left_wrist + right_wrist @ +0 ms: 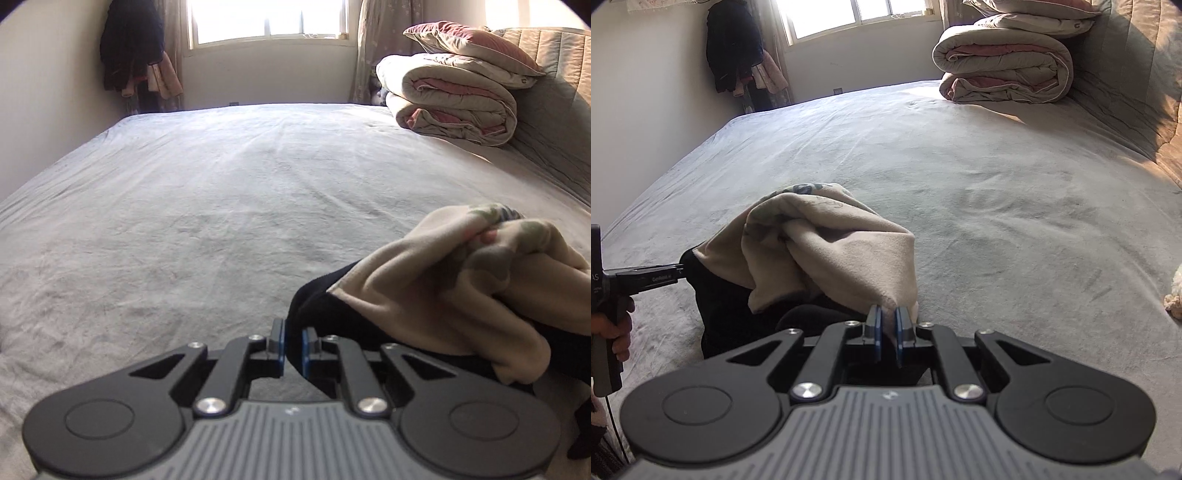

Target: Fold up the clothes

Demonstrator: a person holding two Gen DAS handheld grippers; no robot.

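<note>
Where window light falls: grey bed [221, 192], folded quilts [454, 103].

Bedroom, daylight pouring thru the window [268, 22] at the far wall, glass blown out white. Big bed w/ a grey sheet [207, 192] fills most of the room, lightly creased. Folded quilt [452, 98] stacked at the far right of the bed, pillow [469, 46] on top, padded headboard [557, 55] behind, sun catching it. Dark coat [131, 44] hangs in the far left corner beside patterned curtains [373, 48]. Plain pale wall [44, 92] on the left.
</note>
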